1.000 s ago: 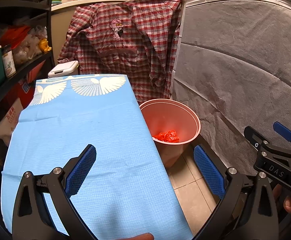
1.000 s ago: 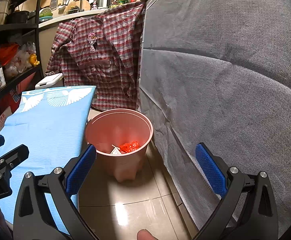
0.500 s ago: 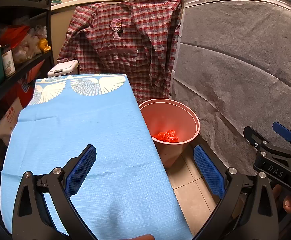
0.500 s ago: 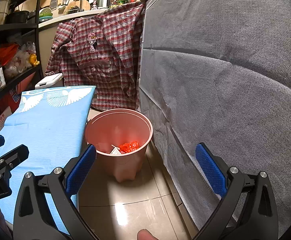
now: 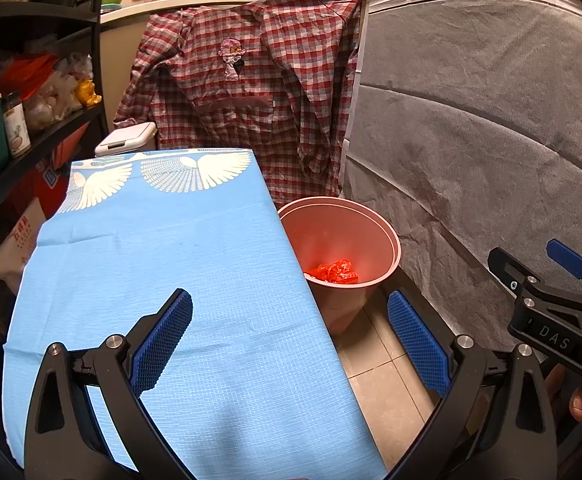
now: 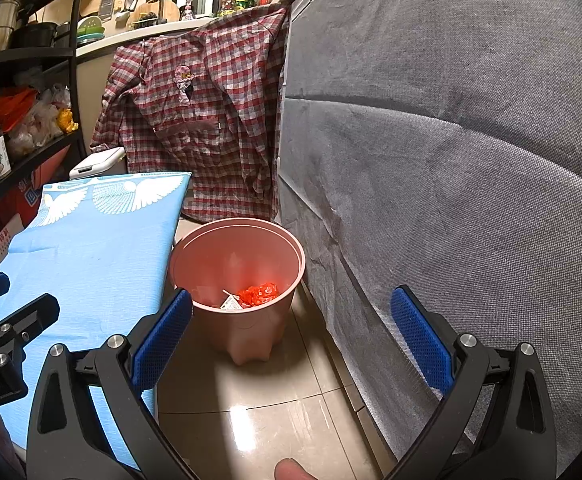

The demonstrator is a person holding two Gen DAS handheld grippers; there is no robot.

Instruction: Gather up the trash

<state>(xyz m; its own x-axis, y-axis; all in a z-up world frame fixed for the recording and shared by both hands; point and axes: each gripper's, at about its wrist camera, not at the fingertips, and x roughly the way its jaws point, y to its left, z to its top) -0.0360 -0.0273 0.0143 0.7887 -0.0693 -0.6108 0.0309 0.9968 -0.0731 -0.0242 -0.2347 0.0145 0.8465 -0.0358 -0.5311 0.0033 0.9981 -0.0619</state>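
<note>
A pink bin (image 5: 387,236) (image 6: 211,240) stands on the tiled floor just right of the blue-covered table (image 5: 151,264) (image 6: 83,248). Inside it lie a crumpled red wrapper (image 5: 334,272) (image 6: 258,294) and a small white packet (image 6: 231,303). My left gripper (image 5: 289,336) hangs open over the table's right edge, nothing between its blue pads. My right gripper (image 6: 291,334) is open too, held above the floor in front of the bin, and empty. Each gripper shows at the side of the other's view.
A plaid shirt (image 5: 247,92) hangs behind the bin. Grey fabric (image 6: 451,160) covers the whole right side. Dark shelves (image 5: 31,80) with jars and bags line the left. A white lidded box (image 5: 127,142) sits behind the table. Glossy floor tiles (image 6: 271,420) lie in front.
</note>
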